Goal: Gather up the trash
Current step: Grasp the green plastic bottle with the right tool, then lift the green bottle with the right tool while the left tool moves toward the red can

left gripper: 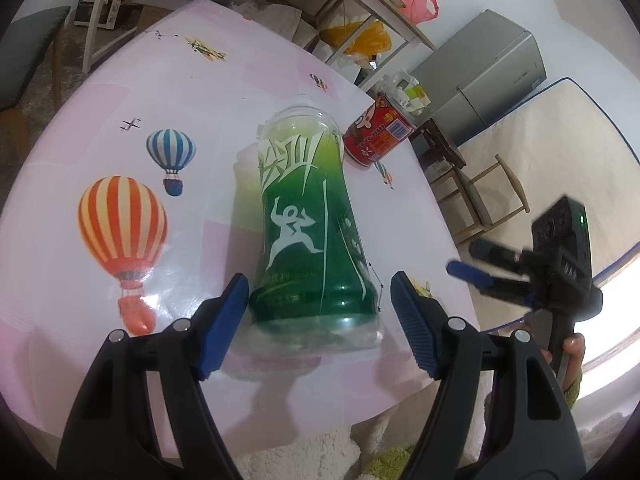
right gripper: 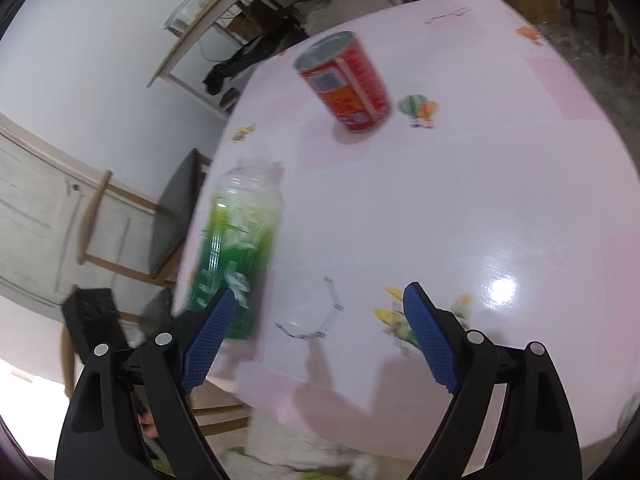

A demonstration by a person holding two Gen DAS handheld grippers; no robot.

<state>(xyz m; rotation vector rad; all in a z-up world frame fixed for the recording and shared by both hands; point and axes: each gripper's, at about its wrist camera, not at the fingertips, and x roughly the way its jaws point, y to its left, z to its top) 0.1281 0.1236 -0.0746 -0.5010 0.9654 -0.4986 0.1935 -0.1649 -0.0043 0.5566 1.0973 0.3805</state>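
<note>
Left wrist: bottle (left gripper: 308,216) between parted fingers (left gripper: 224,320).

No word or number can be read with certainty. The bottle (left gripper: 308,224) carries a green label with large white brush-style characters near its top (stylised, not legible to me) and below them a white running-figure logo; fine print near the bottle's base is too small to read. The can (left gripper: 378,134), just beyond the bottle, is red with a cartoon face, a blue barcode-like panel and rows of small print, none legible. In the right wrist view both labels are blurred. The fridge (left gripper: 486,76), well behind the can, bears a small unreadable badge.
</note>
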